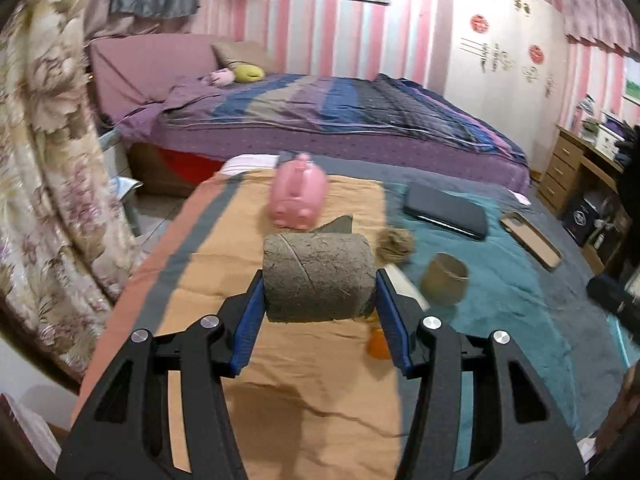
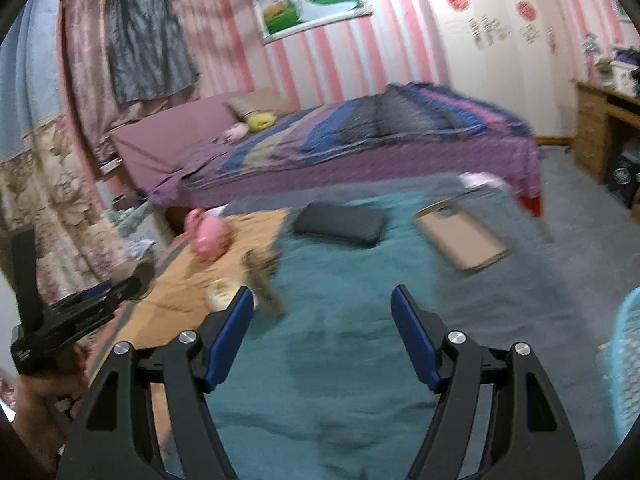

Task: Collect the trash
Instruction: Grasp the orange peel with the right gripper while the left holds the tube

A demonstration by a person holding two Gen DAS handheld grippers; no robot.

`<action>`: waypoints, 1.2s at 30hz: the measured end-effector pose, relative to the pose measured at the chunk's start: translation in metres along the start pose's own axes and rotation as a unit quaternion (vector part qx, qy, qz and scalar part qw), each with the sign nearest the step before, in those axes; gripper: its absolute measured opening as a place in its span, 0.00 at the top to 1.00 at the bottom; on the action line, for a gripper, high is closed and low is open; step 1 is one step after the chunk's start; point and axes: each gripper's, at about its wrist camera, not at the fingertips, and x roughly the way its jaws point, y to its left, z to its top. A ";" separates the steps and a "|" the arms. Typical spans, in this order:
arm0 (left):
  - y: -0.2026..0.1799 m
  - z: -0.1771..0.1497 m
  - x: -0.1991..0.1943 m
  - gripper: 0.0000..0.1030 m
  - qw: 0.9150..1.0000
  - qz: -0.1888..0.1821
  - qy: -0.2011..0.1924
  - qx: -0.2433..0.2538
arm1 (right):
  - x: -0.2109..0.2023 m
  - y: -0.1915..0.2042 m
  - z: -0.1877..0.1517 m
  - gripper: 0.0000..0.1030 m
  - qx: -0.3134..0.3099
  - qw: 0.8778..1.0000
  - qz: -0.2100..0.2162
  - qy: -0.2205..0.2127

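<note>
My left gripper (image 1: 320, 276) is shut on a grey-brown cardboard roll (image 1: 318, 276), held sideways above the orange cloth (image 1: 304, 360). A second, shorter cardboard tube (image 1: 444, 280) stands on the teal cloth to its right, and a brown fibrous clump (image 1: 396, 244) lies behind it. My right gripper (image 2: 322, 304) is open and empty over the teal cloth (image 2: 360, 300). In the right wrist view the left gripper (image 2: 108, 292) shows at the far left, and the blurred tube (image 2: 266, 288) and a pale scrap (image 2: 218, 294) lie near my left finger.
A pink piggy bank (image 1: 298, 194) sits on the orange cloth. A dark flat case (image 1: 444, 210) and a brown flat case (image 1: 530, 242) lie on the teal cloth. A light-blue mesh basket (image 2: 622, 360) is at the right edge. A purple bed (image 1: 320, 120) stands behind.
</note>
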 end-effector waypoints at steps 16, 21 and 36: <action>0.069 -0.017 0.015 0.49 0.998 0.008 0.034 -0.051 | 0.113 0.118 -0.055 0.32 -0.074 0.989 0.040 0.122; 0.072 -0.019 0.016 0.49 0.998 0.008 0.037 -0.049 | 0.141 0.126 -0.068 0.49 -0.086 0.983 0.014 0.160; 0.053 -0.010 0.005 0.49 0.999 -0.013 0.021 -0.042 | 0.085 0.106 -0.049 0.83 -0.072 0.990 0.070 0.103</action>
